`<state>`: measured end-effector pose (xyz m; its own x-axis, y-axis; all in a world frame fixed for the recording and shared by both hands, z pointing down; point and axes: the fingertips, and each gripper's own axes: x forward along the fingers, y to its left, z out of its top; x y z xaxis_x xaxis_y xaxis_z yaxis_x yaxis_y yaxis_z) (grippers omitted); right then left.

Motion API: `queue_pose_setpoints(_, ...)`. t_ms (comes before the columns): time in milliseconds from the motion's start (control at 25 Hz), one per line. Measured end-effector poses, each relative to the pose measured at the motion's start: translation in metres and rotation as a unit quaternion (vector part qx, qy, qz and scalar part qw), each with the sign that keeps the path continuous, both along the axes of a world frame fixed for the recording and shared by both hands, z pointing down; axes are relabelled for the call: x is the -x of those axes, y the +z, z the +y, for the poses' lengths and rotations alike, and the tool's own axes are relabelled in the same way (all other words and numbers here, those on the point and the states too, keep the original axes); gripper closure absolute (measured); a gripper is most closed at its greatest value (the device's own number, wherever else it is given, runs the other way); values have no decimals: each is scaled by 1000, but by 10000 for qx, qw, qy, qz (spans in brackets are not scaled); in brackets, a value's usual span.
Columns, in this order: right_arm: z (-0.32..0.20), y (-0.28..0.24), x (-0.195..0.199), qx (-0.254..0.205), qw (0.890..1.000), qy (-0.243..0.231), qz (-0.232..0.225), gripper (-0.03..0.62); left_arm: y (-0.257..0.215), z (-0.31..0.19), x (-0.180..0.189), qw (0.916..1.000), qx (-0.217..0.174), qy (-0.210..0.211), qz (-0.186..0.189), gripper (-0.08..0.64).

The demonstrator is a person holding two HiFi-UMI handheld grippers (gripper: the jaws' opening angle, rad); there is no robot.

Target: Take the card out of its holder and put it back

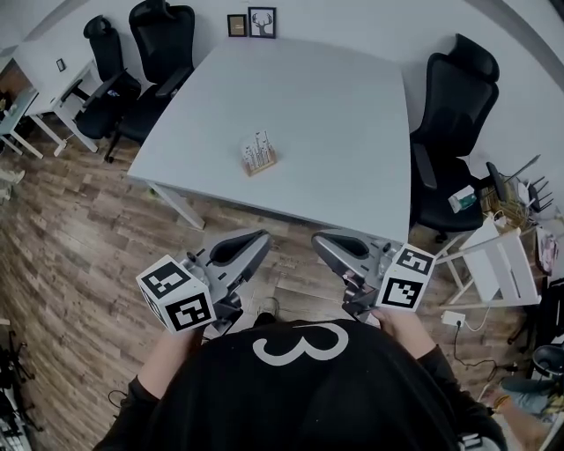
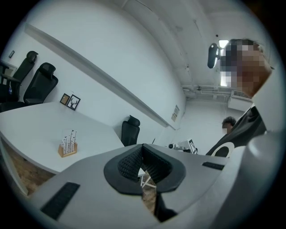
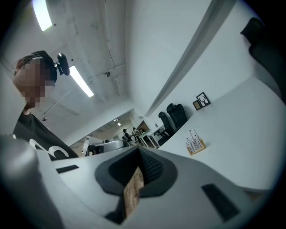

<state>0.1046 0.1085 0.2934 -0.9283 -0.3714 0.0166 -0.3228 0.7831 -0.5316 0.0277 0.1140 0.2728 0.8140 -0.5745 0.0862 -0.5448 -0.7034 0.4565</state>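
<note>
On the white table (image 1: 335, 114), the card (image 1: 258, 146) stood upright in its wooden holder (image 1: 261, 166). Nearer, off the table, left gripper (image 1: 260, 238) and right gripper (image 1: 322, 240) hung clenched, empty. Card seemed light, thin, bendable; pinch its top edge.

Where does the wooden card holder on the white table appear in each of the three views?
Head view: card holder near the centre of the table.
Left gripper view: at the left, mid-height.
Right gripper view: right of centre.
Shared landmark: framed pictures at the table's far edge.
</note>
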Motion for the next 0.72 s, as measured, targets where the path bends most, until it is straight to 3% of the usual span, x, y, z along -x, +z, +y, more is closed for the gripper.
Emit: queue_pose_setpoints(720, 35, -14, -15, -249, 9992, -291, -104, 586, -8, 40, -19, 9995, -182, -262, -43, 548)
